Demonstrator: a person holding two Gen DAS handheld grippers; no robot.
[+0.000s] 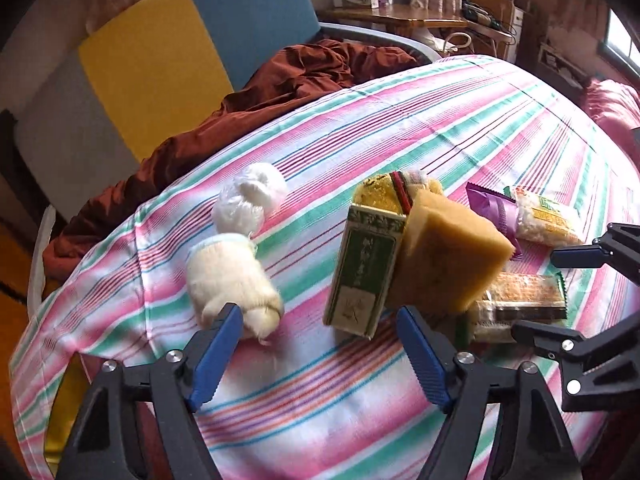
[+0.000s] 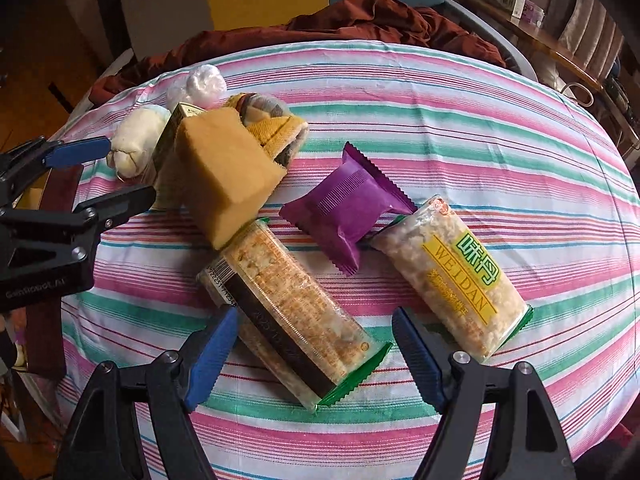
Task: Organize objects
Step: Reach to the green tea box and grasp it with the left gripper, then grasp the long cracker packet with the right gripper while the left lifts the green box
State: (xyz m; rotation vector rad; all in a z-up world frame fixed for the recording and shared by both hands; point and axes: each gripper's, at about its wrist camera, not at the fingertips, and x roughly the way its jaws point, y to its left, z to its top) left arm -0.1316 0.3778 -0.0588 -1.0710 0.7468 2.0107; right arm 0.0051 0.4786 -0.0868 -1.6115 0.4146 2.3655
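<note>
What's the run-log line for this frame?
left gripper: jaws open, empty | right gripper: jaws open over cracker pack, no grip | sponge: leaning on green box

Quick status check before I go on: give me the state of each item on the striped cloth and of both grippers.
left gripper: open, empty
right gripper: open, empty, over the dark-striped snack pack
dark-striped snack pack: sealed, lying flat
Weidan pack: sealed, lying flat
purple packet: sealed, flat
sponge block: tilted, its lower corner over the dark-striped pack's end
green box: closed, tilted
white sock roll: rolled up, on its side
</note>
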